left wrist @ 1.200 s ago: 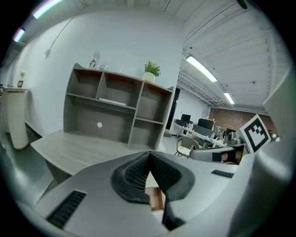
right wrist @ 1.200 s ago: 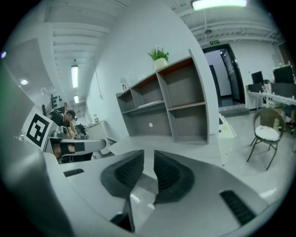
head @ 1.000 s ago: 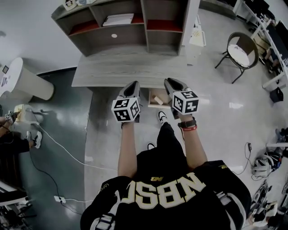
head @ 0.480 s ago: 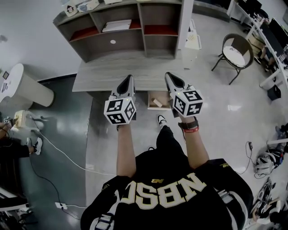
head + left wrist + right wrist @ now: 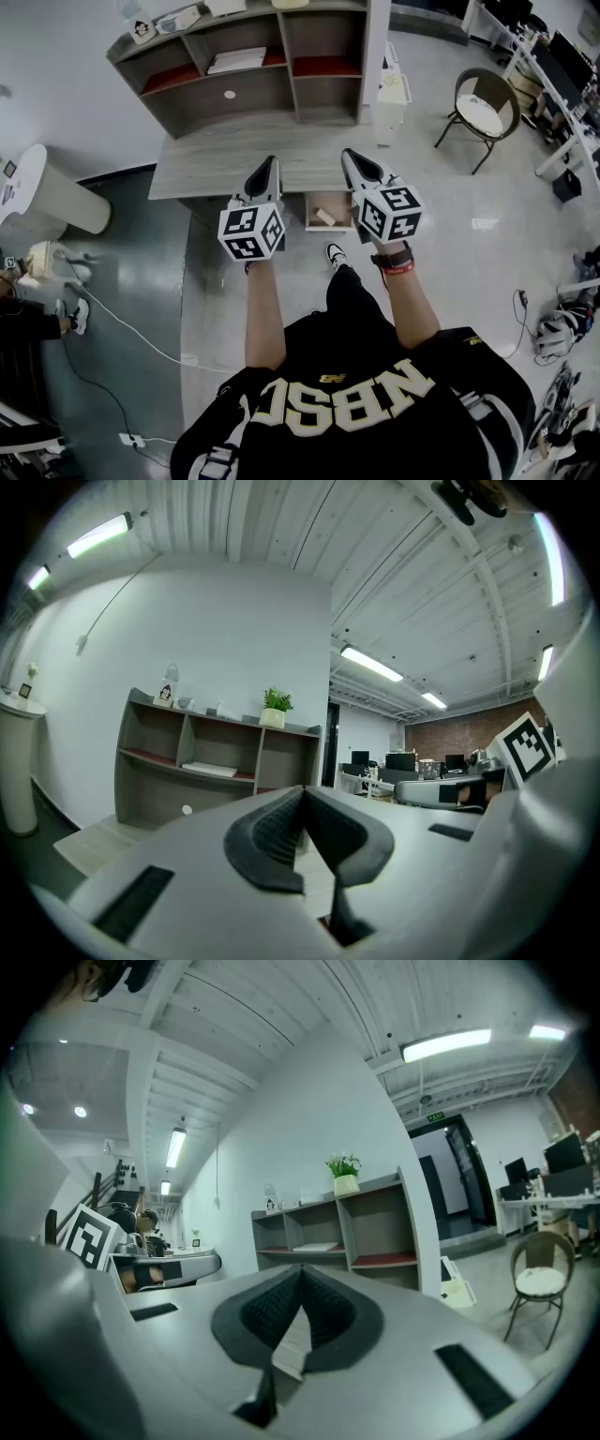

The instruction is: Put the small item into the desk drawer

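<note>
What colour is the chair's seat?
White; the chair seat shows best in the head view.

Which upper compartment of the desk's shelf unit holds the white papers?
The middle upper compartment: a flat white stack of papers lies on its red floor; the compartments either side show bare red floors.

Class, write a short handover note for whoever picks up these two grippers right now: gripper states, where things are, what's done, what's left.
Left gripper: shut, empty, raised at the front of the desk.
Right gripper: shut, empty, raised beside it.
Drawer: open under the desk, between the grippers in the head view.
Small item: pale block lying inside the drawer.
Done: item is in the drawer.
Left: probably only pushing the drawer shut.
</note>
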A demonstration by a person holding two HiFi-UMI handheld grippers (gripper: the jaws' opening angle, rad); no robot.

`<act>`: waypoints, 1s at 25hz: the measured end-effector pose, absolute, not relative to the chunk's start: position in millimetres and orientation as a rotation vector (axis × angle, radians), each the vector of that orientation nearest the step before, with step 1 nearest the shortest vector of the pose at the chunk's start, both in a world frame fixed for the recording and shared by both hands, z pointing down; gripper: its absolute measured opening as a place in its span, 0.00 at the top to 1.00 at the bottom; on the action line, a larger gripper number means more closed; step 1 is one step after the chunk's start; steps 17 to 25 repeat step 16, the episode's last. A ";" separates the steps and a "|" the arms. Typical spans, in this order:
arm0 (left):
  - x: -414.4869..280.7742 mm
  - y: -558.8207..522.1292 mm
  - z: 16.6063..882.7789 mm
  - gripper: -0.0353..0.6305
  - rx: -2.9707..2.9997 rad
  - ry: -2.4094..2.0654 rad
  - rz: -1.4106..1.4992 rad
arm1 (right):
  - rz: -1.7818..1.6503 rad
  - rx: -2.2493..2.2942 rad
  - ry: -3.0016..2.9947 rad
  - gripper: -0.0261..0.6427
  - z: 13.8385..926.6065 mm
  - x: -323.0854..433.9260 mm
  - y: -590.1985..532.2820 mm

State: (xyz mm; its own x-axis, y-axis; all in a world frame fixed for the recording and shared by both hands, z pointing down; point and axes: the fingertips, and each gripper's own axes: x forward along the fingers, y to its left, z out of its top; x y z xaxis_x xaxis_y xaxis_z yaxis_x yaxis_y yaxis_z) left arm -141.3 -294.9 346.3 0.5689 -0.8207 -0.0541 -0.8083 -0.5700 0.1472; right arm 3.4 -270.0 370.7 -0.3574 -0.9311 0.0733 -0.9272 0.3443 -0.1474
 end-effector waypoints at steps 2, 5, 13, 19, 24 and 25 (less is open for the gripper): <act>-141.2 -296.6 348.7 0.92 2.682 -1.394 -0.177 | -0.262 -1.753 2.566 0.95 371.5 3.1 -269.0; -138.7 -299.9 352.0 0.92 2.676 -1.379 -0.182 | -0.283 -1.759 2.559 0.95 376.4 8.8 -269.0; -132.6 -330.5 341.6 0.92 2.666 -1.349 -0.297 | -0.302 -1.833 2.614 0.95 405.9 24.5 -284.0; -124.0 -353.0 347.9 0.92 2.668 -1.346 -0.285 | -0.316 -1.866 2.645 0.95 427.3 33.3 -298.2; -124.0 -353.0 347.9 0.92 2.668 -1.346 -0.285 | -0.316 -1.866 2.645 0.95 427.3 33.3 -298.2; -124.0 -353.0 347.9 0.92 2.668 -1.346 -0.285 | -0.316 -1.866 2.645 0.95 427.3 33.3 -298.2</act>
